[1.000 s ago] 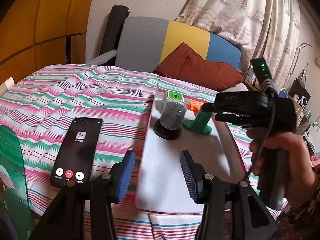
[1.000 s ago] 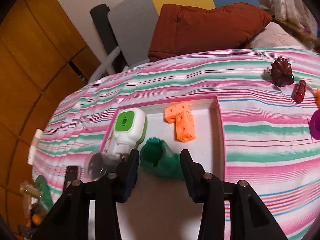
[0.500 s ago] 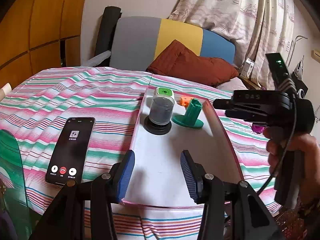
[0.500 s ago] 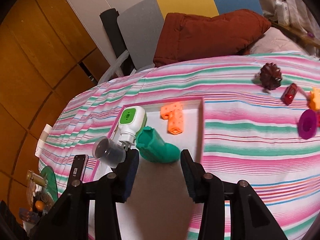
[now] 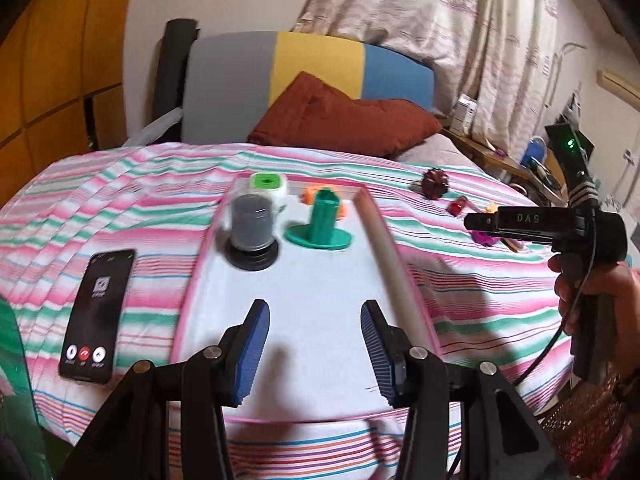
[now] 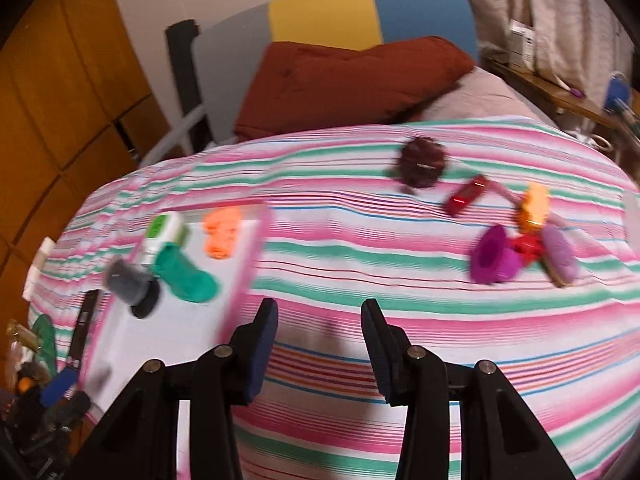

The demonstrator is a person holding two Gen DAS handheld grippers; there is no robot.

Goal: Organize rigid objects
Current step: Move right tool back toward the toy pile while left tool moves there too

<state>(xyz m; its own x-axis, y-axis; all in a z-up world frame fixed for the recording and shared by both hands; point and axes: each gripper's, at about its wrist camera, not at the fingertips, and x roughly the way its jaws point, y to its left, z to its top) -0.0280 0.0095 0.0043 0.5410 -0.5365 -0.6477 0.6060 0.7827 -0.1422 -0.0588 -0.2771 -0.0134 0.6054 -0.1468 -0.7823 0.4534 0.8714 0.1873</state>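
Currently, the green flanged piece stands upright in the pink-rimmed tray, beside the grey canister. Left gripper and right gripper: fingers spread wide, empty, touching nothing.

Striped bedspread; rust cushion against a grey-yellow-blue headboard; patterned curtains; wood panelling.

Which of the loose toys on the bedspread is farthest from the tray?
The purple disc, at the right end of the cluster, beyond the magenta cup and red piece.
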